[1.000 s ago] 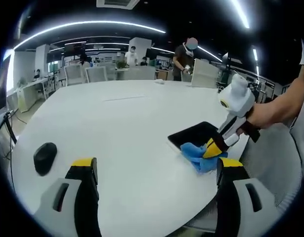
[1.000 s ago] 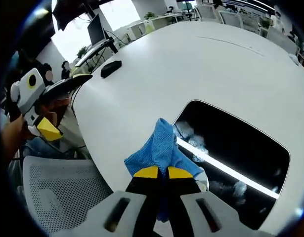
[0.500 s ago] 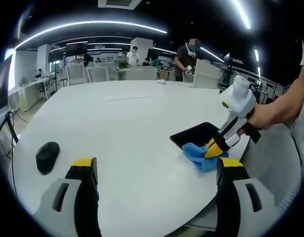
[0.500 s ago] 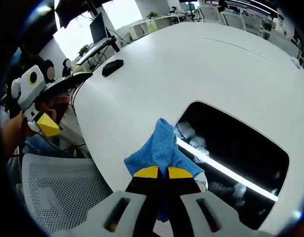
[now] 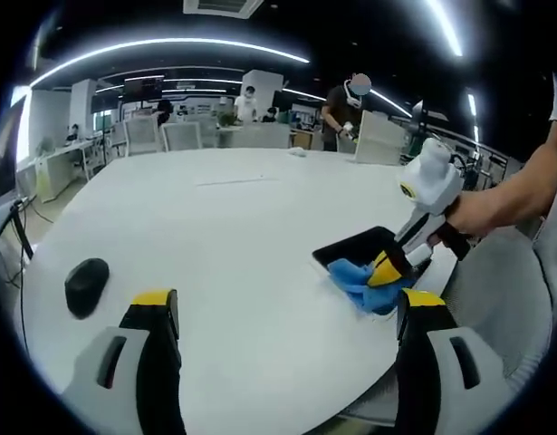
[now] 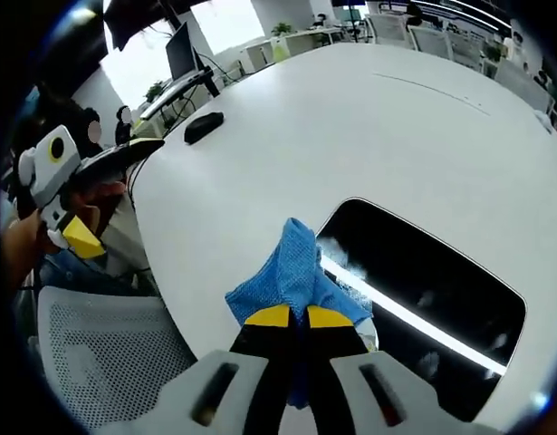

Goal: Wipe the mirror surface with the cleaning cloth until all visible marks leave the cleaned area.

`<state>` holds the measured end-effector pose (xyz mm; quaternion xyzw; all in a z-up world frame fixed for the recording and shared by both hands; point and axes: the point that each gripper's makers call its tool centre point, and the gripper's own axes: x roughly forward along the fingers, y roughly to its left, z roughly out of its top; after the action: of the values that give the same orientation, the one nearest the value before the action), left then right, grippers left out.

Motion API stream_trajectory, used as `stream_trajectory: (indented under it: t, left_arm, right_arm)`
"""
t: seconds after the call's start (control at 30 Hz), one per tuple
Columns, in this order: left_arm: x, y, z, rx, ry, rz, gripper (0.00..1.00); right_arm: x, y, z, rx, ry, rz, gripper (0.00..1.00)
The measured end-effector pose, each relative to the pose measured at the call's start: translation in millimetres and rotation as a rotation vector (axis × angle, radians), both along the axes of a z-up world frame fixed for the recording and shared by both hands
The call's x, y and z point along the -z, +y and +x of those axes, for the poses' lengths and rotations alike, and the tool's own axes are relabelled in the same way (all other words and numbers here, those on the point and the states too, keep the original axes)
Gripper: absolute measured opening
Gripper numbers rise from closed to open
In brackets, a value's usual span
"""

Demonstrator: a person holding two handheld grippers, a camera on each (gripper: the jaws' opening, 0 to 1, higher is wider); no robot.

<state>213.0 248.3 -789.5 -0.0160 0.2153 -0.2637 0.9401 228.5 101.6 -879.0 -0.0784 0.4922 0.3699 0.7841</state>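
A: In the left gripper view, what changed?

B: Little. The left gripper (image 5: 283, 313) hovers wide open and empty over the white worktop (image 5: 224, 227). The right gripper (image 5: 387, 269) has nudged the blue cloth (image 5: 369, 283) along the mirror (image 5: 364, 246) edge.

A: And the right gripper view?

B: Its fingers (image 6: 272, 315) are clamped tight on the cloth (image 6: 292, 276), at the mirror's (image 6: 423, 294) near-left corner. The white smudges look fewer than a second ago, so wiping is working; faint specks remain.

A: Any writing?

B: None legible.
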Motion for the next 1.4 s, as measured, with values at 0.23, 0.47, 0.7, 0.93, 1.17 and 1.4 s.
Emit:
stream_trajectory:
  t: [0.23,0.47,0.7,0.93,1.17,1.4]
  left_arm:
    - [1.1,7.1,1.3,-0.011,0.002,0.0,0.99]
    - [-2.0,5.8,0.9,-0.019,0.002,-0.003,0.99]
    - [-1.0,5.6,1.8,-0.02,0.007,-0.005,0.99]
    - [-2.4,6.1,5.9,-0.023,0.006,-0.006,0.99]
    - [-2.1,2.1,8.9,-0.007,0.015,-0.016,0.99]
    - [-0.4,-0.4,11.8,0.006,0.018,-0.011,0.99]
  right_arm:
    - [0.6,1.1,11.2,-0.001,-0.009,-0.002,0.0]
    - [0.9,3.0,24.1,-0.02,-0.031,-0.019,0.0]
    - [1.1,2.1,43.3,-0.009,-0.041,-0.025,0.0]
    - [1.1,3.3,58.0,-0.007,-0.048,-0.026,0.0]
    - [1.1,4.6,71.6,-0.016,-0.061,-0.038,0.0]
    - [1.1,5.8,83.2,-0.011,-0.063,-0.041,0.0]
